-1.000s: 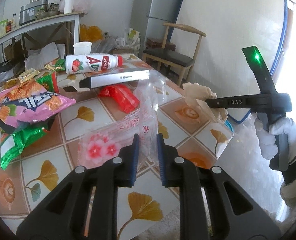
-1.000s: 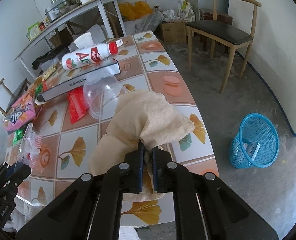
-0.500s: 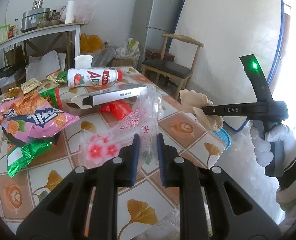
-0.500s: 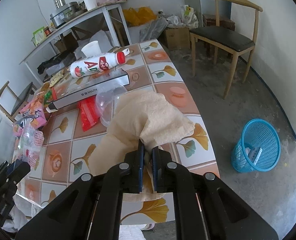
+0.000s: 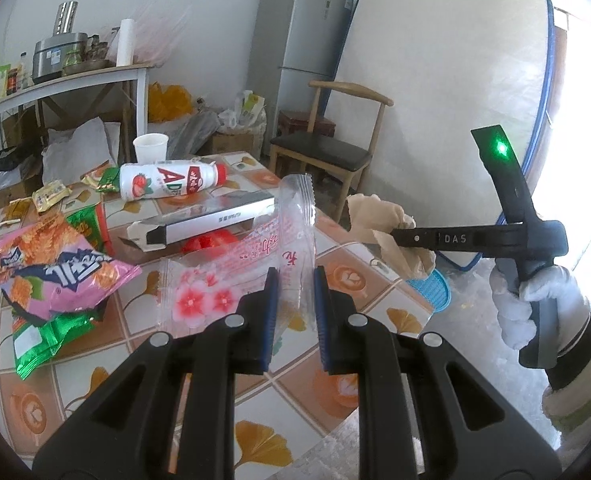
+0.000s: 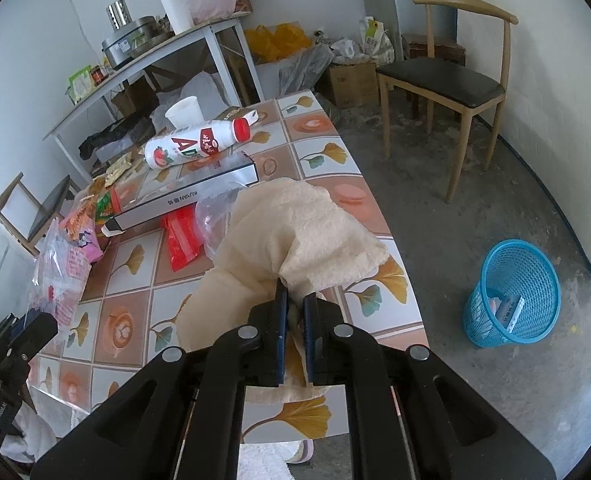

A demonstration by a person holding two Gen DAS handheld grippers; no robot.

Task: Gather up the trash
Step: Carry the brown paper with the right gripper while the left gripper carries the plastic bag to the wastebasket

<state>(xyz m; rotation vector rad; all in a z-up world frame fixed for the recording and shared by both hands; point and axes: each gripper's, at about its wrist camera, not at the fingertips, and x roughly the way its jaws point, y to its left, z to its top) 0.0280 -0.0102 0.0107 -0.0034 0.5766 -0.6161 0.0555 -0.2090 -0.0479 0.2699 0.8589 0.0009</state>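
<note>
Between the jaws of the left gripper hangs a clear plastic wrapper printed with pink flowers and red characters; the jaws stand narrow and the film passes up through the gap, pinched at its lower fold, so the hold looks real though slight. Such film should be nearly weightless, limp and slick, so it probably wants a pinch on a doubled fold rather than a single edge, or it may slide free. The right gripper has its jaws almost closed on a gathered bunch of a beige crumpled paper towel, which billows out just beyond the tips. It looks soft, light and compressible, likely to tear rather than slip, and a wad gripped deep seems the safest hold. Just past both loads lies the tiled table, with a red packet and a long silver box beyond the towel, and a pink snack bag to the left of the left jaws. Farther off a white bottle with a red cap lies on its side. To the right of the right jaws, well apart on the floor, stands the blue waste basket, already holding some scraps.
</note>
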